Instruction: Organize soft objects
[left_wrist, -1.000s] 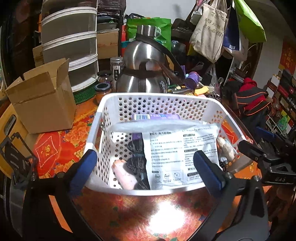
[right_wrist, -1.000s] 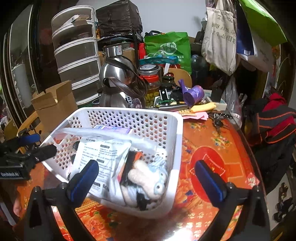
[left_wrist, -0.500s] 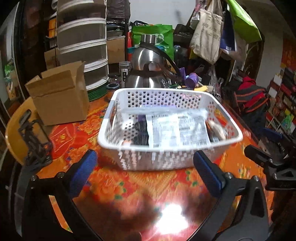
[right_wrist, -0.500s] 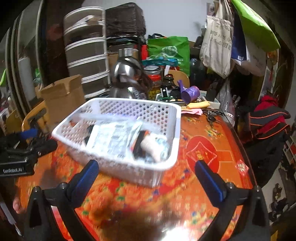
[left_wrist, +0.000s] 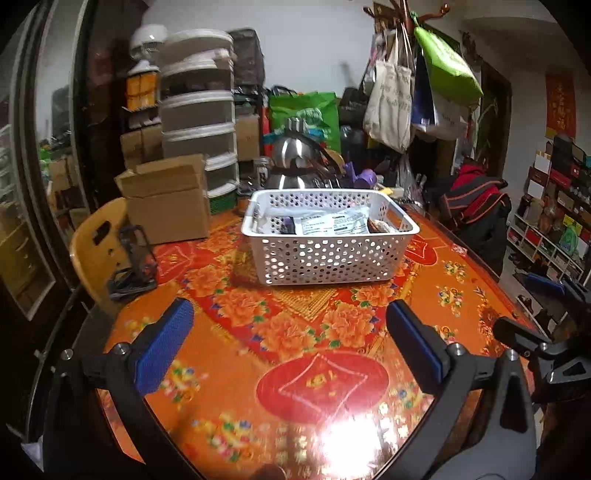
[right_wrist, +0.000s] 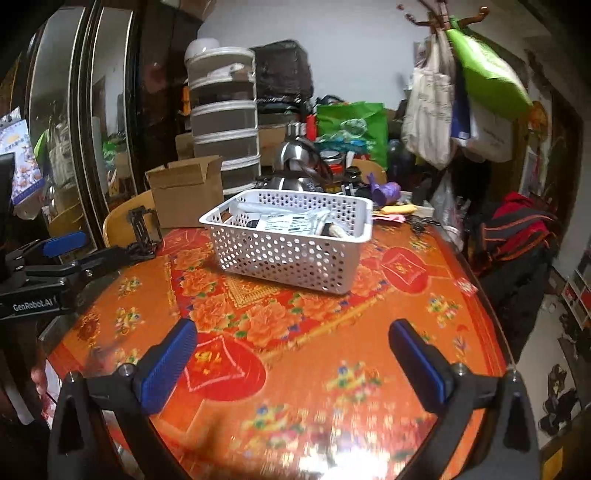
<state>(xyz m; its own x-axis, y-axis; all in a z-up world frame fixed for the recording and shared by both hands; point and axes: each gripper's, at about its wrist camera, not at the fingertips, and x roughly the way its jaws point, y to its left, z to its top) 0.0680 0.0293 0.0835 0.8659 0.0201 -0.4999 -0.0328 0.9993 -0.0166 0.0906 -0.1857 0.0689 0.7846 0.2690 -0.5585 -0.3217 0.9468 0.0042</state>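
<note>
A white perforated basket (left_wrist: 325, 258) stands on the orange floral tablecloth (left_wrist: 295, 332), far from both grippers. It holds a white printed soft packet (left_wrist: 332, 225), dark items and a pale soft toy at its right end. The basket also shows in the right wrist view (right_wrist: 291, 254), with the packet (right_wrist: 291, 223) inside. My left gripper (left_wrist: 290, 338) is open and empty, well in front of the basket. My right gripper (right_wrist: 291, 354) is open and empty, near the table's front. Each gripper shows at the edge of the other's view.
A cardboard box (left_wrist: 166, 206) stands left of the basket, with a steel kettle (left_wrist: 295, 162) and clutter behind. A yellow chair back (left_wrist: 92, 251) and a black clip stand (left_wrist: 135, 258) are at the table's left edge. Bags hang at the right.
Both grippers have pulled back and up from the basket, which now looks smaller and farther away. The basket and its contents stay in place.
</note>
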